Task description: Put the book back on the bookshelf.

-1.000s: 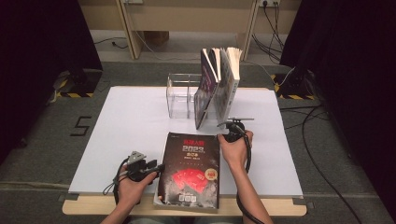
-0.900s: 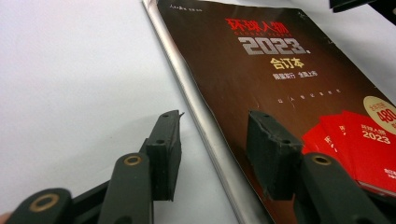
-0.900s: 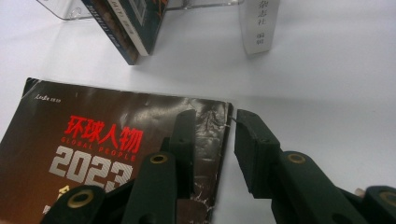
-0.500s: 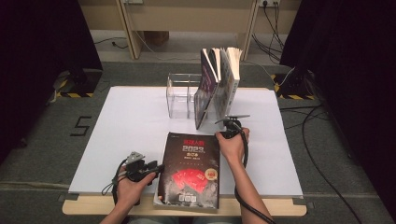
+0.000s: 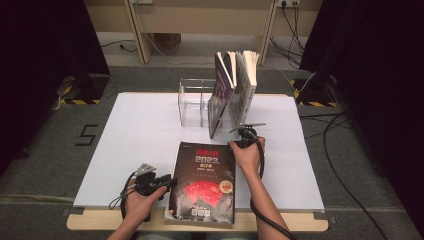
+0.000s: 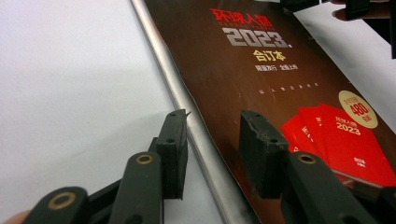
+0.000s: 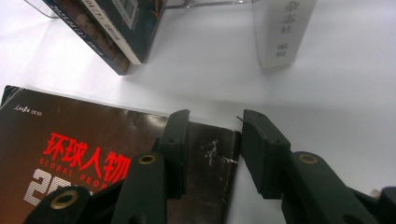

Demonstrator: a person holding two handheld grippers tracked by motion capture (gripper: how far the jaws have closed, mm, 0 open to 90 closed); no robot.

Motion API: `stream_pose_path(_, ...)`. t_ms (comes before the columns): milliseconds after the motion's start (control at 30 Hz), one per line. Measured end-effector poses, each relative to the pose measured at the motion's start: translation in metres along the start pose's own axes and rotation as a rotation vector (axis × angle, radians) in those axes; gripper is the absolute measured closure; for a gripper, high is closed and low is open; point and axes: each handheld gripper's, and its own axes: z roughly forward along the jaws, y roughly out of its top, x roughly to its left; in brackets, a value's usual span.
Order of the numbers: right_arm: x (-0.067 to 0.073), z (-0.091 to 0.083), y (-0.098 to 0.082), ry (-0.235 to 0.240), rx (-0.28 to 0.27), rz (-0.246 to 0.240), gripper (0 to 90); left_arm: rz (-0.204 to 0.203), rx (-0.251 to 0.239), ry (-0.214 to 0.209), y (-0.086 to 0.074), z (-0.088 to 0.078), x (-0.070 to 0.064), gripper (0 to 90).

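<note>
Seemingly heavy and stiff, the book [image 5: 204, 182] is straddled at opposite edges by the left claw [image 6: 212, 140], closing, and the right claw [image 7: 215, 140], opening, both unclenched.

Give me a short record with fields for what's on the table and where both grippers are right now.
surface: white table
main item: dark 2023 book, flat at the near edge
left gripper: jaws astride the book's spine edge, closing, not yet pressing
right gripper: jaws over the book's far right corner, opening, not gripping
behind: clear rack, upright books leaning beside it
</note>
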Motion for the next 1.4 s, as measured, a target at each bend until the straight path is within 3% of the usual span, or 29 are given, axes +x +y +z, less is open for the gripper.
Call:
stream_pose_path(267, -0.001, 0.000, -0.002, 0.019, -0.008, 0.008, 63.5, 0.007, 0.001, 0.001, -0.001, 0.000, -0.001, 63.4)
stream_pose_path(467, -0.005, -0.002, -0.004, 0.049, 0.003, 0.048, 64.1, 0.015, 0.001, 0.009, -0.001, 0.000, -0.003, 63.8)
stream_pose_path(567, -0.003, -0.003, -0.006, 0.045, -0.006, 0.034, 64.0, 0.017, 0.001, 0.013, -0.001, 0.000, -0.003, 64.2)
stream_pose_path(800, -0.006, -0.008, -0.013, 0.086, 0.004, 0.078, 64.2, 0.028, 0.003, 0.024, -0.001, 0.001, -0.004, 64.8)
stream_pose_path(833, -0.006, -0.009, -0.014, 0.094, 0.012, 0.106, 64.3, 0.028, 0.003, 0.025, -0.001, 0.001, -0.004, 64.9)
stream_pose_path(867, -0.008, -0.009, -0.015, 0.098, 0.005, 0.091, 64.7, 0.029, 0.003, 0.026, -0.001, 0.001, -0.004, 64.9)
stream_pose_path(1000, -0.009, -0.010, -0.017, 0.126, 0.020, 0.111, 66.8, 0.030, 0.005, 0.028, -0.001, 0.001, -0.004, 65.2)
stream_pose_path(1400, -0.004, -0.012, -0.022, 0.119, 0.030, 0.086, 67.6, 0.033, 0.006, 0.032, -0.001, 0.000, -0.004, 65.5)
